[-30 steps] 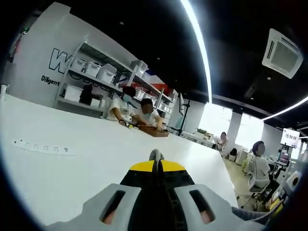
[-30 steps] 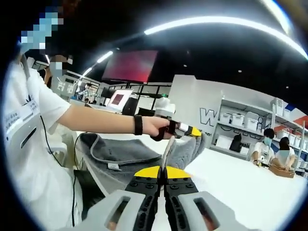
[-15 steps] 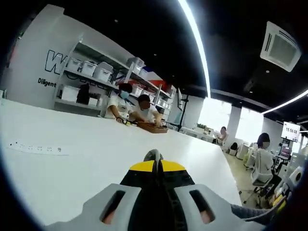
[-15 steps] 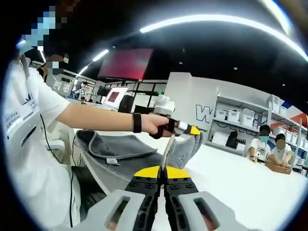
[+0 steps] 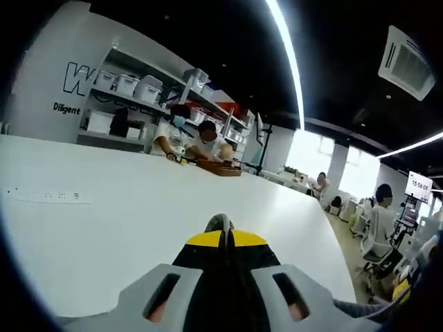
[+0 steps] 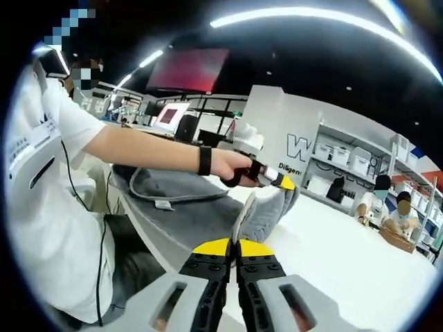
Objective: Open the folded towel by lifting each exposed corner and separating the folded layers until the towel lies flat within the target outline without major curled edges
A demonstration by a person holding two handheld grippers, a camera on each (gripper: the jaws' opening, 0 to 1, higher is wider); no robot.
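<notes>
The grey towel lies over the near edge of the white table, with one part raised in a fold. My right gripper is shut on a thin edge of that raised part, which stands up between its yellow tips. Farther along, my left gripper, held in the person's hand, is shut on another towel corner. In the left gripper view, a small grey tuft of towel sticks out of the shut left gripper.
The white table stretches ahead, with a faint strip of marks on its left. Two people sit at its far end over a wooden tray. Shelves with bins line the wall. The person's arm and torso are on the left.
Both views have shifted a little with the hands. Both grippers keep their hold on the towel, which stays raised between them.
</notes>
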